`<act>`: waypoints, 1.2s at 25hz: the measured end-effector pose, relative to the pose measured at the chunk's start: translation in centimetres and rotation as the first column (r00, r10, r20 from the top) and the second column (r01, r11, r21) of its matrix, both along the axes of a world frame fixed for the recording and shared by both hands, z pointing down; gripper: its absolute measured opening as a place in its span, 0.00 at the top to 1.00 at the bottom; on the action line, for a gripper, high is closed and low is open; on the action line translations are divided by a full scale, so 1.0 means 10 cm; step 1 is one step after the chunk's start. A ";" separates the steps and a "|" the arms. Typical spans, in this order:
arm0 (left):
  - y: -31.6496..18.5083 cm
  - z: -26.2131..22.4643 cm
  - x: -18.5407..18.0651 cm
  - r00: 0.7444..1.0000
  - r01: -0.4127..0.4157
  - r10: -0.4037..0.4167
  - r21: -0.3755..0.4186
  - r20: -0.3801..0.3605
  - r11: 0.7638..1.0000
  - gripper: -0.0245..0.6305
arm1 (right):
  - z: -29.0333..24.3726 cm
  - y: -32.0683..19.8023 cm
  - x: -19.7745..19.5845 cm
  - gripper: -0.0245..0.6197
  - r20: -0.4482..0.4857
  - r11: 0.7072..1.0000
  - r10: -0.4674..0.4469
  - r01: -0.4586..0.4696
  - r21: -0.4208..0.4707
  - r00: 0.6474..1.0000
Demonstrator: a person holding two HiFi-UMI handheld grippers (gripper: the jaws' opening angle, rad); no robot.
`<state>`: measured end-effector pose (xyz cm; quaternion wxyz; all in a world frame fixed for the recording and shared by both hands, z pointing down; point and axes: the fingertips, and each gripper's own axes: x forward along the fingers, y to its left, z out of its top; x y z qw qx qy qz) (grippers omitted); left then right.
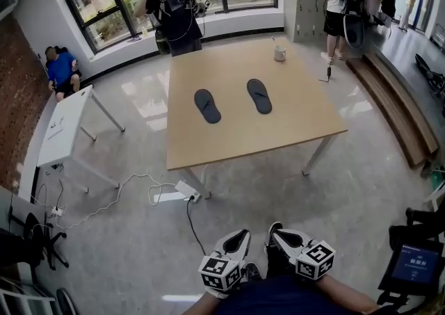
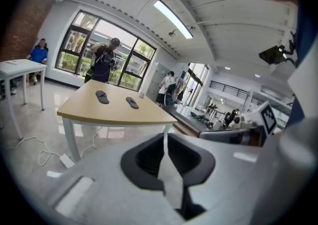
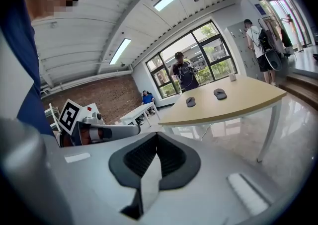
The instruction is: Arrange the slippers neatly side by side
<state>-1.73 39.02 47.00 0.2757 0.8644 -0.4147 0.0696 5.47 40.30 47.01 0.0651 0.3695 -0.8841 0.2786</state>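
Close to torso | left gripper clenched, empty | right gripper clenched, empty | both facing table

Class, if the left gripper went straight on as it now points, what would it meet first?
Probably the near edge of the wooden table, short of the slippers; depth is unclear, so maybe floor first.
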 end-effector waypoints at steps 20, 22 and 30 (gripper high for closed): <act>-1.74 -0.19 0.28 0.989 0.105 -0.116 0.112 0.095 0.988 0.82 | -0.05 -1.91 0.41 0.83 0.013 0.992 -0.096 0.095 0.089 0.995; -1.79 -0.21 0.23 0.986 0.115 -0.127 0.117 0.104 0.986 0.81 | -0.05 -1.96 0.45 0.82 0.010 0.993 -0.086 0.085 0.084 0.996; -2.32 -0.07 0.10 0.973 0.163 -0.178 0.110 0.145 0.981 0.80 | 0.06 -2.56 0.66 0.78 -0.024 0.989 -0.118 0.119 0.090 0.993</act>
